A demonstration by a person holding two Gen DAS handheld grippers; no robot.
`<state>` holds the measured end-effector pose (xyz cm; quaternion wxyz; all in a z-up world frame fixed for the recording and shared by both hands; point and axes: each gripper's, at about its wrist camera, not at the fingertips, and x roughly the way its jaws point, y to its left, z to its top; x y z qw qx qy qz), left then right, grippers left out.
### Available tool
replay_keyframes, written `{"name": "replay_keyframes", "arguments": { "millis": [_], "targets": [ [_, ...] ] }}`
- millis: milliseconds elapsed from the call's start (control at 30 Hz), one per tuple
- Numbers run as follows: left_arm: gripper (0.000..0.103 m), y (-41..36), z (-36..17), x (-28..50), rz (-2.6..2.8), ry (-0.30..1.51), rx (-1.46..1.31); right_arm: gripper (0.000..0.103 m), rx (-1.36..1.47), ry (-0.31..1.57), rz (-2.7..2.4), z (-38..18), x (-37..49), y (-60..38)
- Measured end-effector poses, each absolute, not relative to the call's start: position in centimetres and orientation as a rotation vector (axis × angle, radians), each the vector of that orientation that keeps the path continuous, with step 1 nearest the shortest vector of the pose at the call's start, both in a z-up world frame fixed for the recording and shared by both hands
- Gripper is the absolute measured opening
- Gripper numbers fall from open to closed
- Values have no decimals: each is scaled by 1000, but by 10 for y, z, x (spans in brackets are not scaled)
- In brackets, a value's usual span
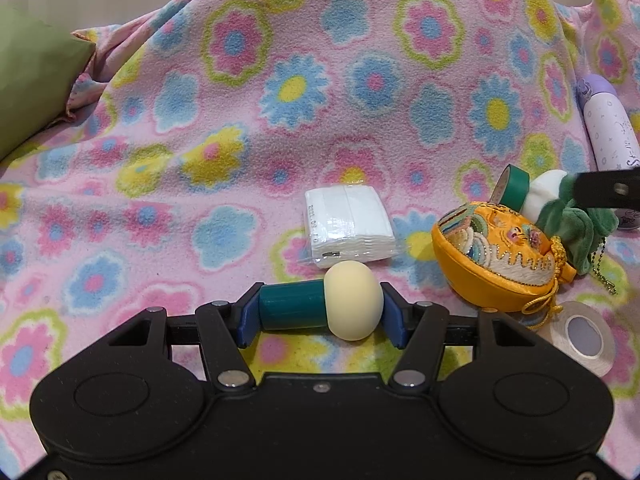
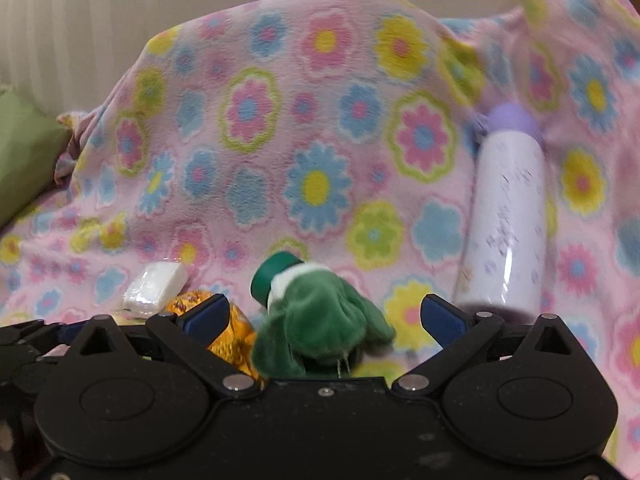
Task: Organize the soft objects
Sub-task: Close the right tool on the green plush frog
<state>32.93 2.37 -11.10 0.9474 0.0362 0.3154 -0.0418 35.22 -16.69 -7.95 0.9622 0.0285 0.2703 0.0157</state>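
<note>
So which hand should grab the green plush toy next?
The right. The right gripper is open with the green plush toy sitting between its fingers, untouched. The left gripper is busy, shut on the mushroom toy.

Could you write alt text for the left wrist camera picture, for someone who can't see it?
The left gripper has its jaws shut on a mushroom-shaped toy with a cream cap and teal stem, above a pink flowered blanket. Beyond lie a white tissue pack and, to the right, an orange embroidered pouch.
</note>
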Motion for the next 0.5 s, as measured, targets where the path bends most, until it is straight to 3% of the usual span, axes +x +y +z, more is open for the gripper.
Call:
{"name": "replay_keyframes", "arguments": {
  "millis": [367,500],
  "targets": [
    [58,24,-111,329,-84,641,75,97,-26,687,-46,-120,409,-154],
    [58,24,-111,329,-84,641,72,97,-4,656,-55,-124,409,-156]
  ]
}}
